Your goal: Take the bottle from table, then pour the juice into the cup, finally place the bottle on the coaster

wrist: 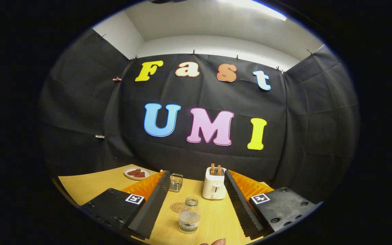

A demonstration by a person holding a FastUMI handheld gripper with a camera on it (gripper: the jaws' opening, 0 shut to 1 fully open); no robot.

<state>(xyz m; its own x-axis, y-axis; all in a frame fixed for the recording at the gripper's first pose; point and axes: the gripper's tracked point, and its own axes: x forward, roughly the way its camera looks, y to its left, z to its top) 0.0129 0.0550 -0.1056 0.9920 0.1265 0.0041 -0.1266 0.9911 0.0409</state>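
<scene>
Off to the left of my hand-held gripper [192, 207], beyond its left finger, a small plate [136, 173] with a couple of dark reddish pieces of food sits near the far edge of the counter [216, 217]. Just past the tip of that left finger stands the cup [176, 182], a small clear glass, empty as far as I can tell. Nearer to me, between the fingers and a little left of the middle, the round coaster [177, 207] lies flat on the wood, just beside the bottle and partly behind it. The bottle [189, 215] itself stands upright between my fingers, its cap off, so the mouth is open. The fingers are spread wide and neither one touches it. Beyond it, toward the right finger, a white toaster [214, 186] holds two slices poking up.

I judge this to be the first step: taking the bottle, which has not yet been gripped. Next I need to push the gripper forward and a bit lower so the fingers bracket the bottle's body, then close squarely on it. Since it is uncapped, I should keep it upright and lift gently. The toaster stands close to the path toward the cup, so it needs some room.
</scene>
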